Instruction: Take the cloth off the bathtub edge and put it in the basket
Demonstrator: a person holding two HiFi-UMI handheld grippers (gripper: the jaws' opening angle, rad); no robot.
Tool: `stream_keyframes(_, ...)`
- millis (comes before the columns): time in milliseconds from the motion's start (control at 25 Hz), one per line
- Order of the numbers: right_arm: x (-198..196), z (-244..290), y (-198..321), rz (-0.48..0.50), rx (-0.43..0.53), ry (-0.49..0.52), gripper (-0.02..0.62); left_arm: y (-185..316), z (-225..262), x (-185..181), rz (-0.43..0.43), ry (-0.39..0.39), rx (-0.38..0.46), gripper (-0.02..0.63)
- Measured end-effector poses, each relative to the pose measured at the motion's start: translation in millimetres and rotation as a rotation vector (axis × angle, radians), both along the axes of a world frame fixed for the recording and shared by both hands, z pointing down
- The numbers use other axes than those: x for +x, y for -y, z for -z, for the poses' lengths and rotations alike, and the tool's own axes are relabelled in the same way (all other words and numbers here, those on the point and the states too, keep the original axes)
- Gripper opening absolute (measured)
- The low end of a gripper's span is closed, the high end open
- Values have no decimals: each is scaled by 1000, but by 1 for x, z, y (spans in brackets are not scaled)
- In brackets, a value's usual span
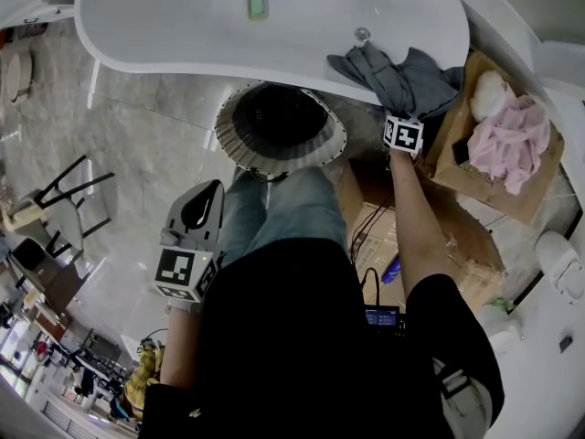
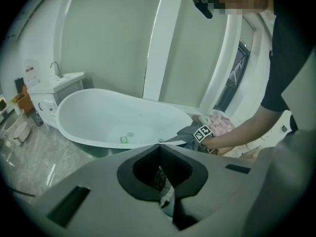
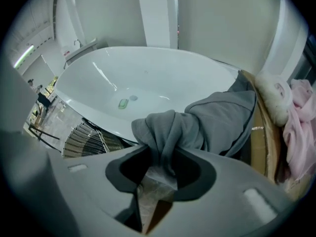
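Right tool (image 3: 159, 152) pinches grey cloth (image 3: 217, 120) draped over tub rim (image 3: 101, 118). Left tool (image 2: 160, 143) pressed together, empty. Basket (image 1: 279, 117) sits open just below rim.

I see the grey cloth (image 1: 402, 80) lying crumpled over the white bathtub (image 1: 164, 26) rim at its right-hand end, one fold gathered and pinched in my right gripper (image 3: 159, 152), with the round dark mesh basket (image 1: 239, 146) upright on the floor just below that rim.
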State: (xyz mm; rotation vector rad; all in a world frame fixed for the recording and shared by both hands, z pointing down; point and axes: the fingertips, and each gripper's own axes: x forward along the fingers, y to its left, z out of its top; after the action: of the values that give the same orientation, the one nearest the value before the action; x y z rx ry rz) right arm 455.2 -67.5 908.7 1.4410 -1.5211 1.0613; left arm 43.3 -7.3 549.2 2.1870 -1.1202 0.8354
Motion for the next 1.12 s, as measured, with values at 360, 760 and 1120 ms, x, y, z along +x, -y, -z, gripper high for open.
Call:
stream_keyframes(360,-36,50,19,11,169,207,84,2,12,-2,11,-15,26,14)
stream_keyframes(760,-83,174,39,39,365,337,83,4,46,-12,32,-78,92,14)
stream_keyframes(1120,-127,299,39,70,528,388,81,14,95,-50,28,-120,196,14)
